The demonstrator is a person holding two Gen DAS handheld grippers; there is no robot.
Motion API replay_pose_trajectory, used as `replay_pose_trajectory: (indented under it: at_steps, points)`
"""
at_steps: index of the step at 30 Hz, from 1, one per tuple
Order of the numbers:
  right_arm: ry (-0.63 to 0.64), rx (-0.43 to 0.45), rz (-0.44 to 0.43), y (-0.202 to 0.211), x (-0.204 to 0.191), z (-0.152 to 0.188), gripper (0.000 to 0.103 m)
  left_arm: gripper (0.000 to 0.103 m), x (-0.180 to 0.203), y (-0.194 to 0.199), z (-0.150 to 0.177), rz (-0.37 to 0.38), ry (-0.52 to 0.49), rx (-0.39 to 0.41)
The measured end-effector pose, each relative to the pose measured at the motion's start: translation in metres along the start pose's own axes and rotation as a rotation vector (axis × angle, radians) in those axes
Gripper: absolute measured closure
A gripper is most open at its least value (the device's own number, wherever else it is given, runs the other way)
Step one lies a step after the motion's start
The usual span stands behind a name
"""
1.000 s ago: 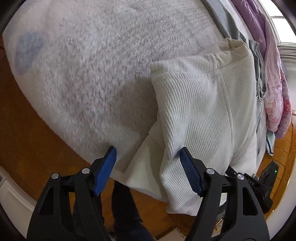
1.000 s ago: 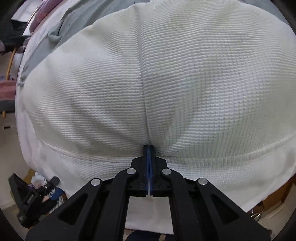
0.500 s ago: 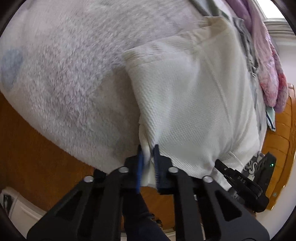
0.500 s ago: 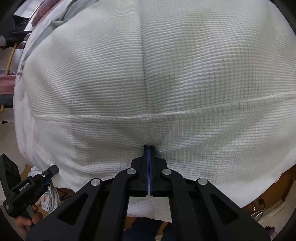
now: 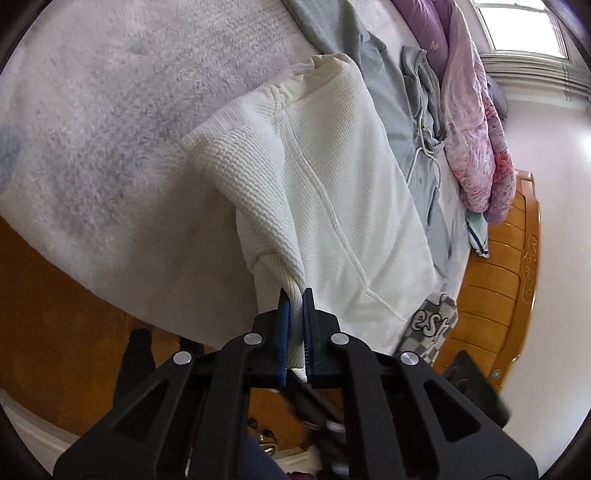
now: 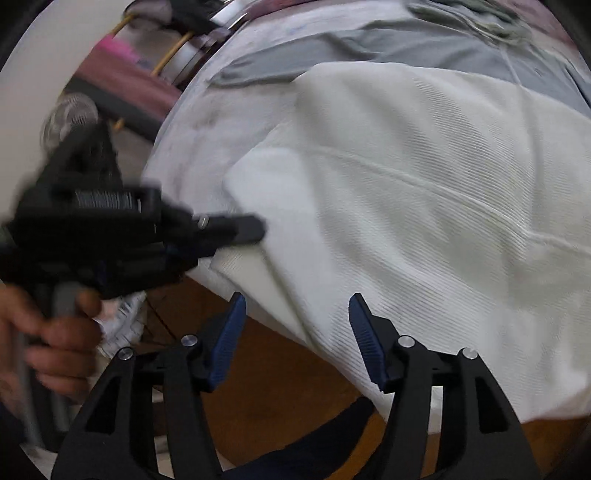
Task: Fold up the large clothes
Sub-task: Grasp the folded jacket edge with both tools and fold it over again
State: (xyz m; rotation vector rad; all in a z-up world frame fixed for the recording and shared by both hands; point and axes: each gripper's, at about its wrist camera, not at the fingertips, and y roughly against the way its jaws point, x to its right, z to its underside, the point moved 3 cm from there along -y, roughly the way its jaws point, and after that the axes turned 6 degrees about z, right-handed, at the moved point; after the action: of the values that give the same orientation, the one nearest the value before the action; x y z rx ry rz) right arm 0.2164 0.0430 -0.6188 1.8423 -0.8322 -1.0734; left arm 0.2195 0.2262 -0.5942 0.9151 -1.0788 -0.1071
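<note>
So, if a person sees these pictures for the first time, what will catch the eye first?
First the white waffle-knit garment, spread on the fluffy pale blanket of the bed. The left tongs are shut on its ribbed cuff at the near edge. The right tongs are opening over the hem with nothing pinched, and a pink floral quilt is heaped at the far side.

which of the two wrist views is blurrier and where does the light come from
Right wrist view is blurrier: the left gripper and the hand holding it smear with motion, and the white waffle-knit garment is soft. Left wrist view is sharp, its weave crisp; daylight enters from the overexposed window at top right. Both bend at the fisheye rim.
</note>
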Motion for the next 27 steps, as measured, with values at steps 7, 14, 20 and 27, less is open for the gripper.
replay_pose_trajectory:
  at_steps: [7, 14, 20, 27]
  points:
    - [0.001, 0.016, 0.092, -0.029, 0.003, -0.019, 0.065, 0.097, 0.008, -0.01, -0.003, -0.016, -0.019, -0.035]
    - [-0.1, -0.007, 0.068, -0.007, 0.014, -0.017, 0.092, 0.028, 0.015, -0.02, -0.03, -0.065, -0.033, 0.008]
    - [-0.178, 0.009, 0.033, 0.008, 0.021, -0.011, 0.093, 0.055, 0.015, -0.057, -0.065, -0.208, -0.108, -0.026]
    - [-0.347, 0.066, -0.078, 0.043, 0.04, -0.009, 0.093, 0.093, 0.086, -0.053, -0.042, -0.358, -0.425, 0.087]
